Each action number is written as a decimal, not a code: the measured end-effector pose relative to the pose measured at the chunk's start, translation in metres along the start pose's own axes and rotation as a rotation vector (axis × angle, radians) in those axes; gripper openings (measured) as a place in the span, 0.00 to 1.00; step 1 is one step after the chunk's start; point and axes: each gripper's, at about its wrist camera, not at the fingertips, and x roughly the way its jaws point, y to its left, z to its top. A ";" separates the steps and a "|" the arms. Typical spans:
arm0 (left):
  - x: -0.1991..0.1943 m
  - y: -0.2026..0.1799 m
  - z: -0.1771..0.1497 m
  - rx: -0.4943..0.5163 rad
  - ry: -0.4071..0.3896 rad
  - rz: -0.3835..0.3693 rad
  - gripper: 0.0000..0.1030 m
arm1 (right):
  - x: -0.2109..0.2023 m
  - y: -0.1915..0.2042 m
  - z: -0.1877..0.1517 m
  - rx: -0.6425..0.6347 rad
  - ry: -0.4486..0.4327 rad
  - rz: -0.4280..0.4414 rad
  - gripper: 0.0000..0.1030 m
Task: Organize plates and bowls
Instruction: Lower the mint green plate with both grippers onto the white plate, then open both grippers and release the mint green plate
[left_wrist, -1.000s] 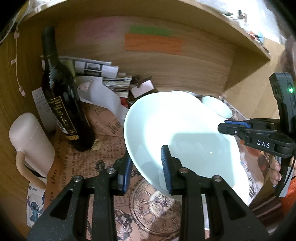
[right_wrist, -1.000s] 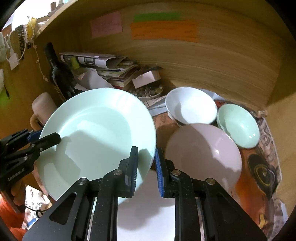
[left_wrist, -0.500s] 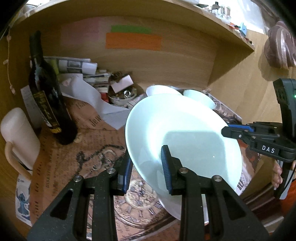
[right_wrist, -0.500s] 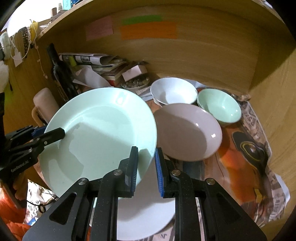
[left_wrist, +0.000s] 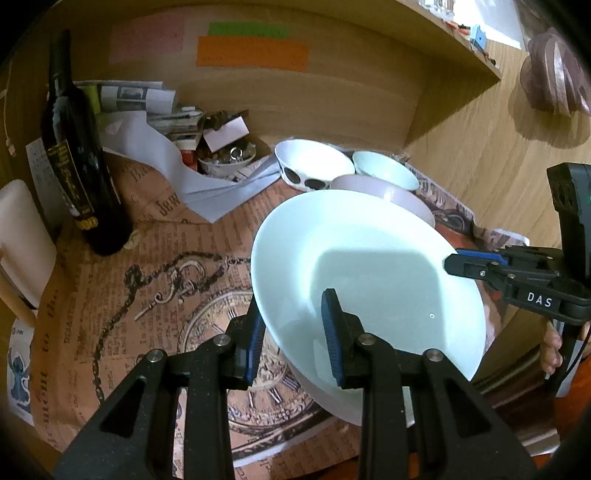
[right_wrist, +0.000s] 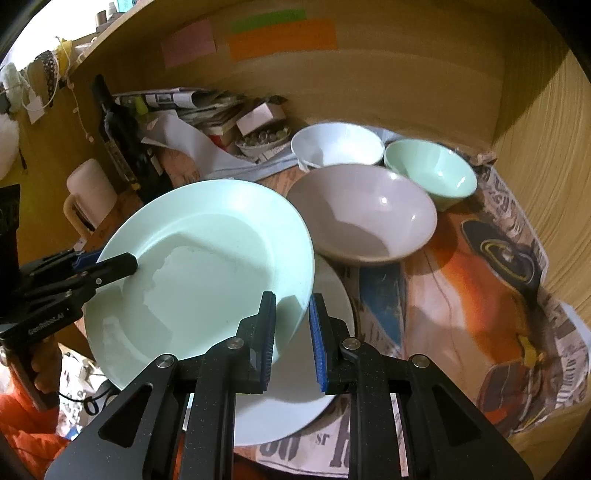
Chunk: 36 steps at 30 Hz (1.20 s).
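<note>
Over the white plate (right_wrist: 295, 398), stacking under way.
Both the left gripper (left_wrist: 293, 334) and right gripper (right_wrist: 291, 339) pinch the green plate's (right_wrist: 207, 273) rim; next, lower level, then release.

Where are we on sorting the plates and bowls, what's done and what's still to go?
Nothing looks stacked yet. In hand: the pale green plate, clamped at opposite rims by the left gripper and right gripper, held tilted above the white plate on the table. Left: setting it down, then the pink bowl, white bowl and green bowl, which stand separately.
</note>
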 end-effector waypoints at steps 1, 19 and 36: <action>0.001 0.000 -0.001 0.001 0.004 0.001 0.29 | 0.002 -0.001 -0.002 0.002 0.007 0.003 0.16; 0.025 -0.011 -0.022 0.045 0.095 0.020 0.30 | 0.021 -0.014 -0.032 0.056 0.096 0.021 0.16; 0.046 -0.020 -0.022 0.100 0.124 0.056 0.34 | -0.003 -0.007 -0.026 0.018 0.011 0.035 0.16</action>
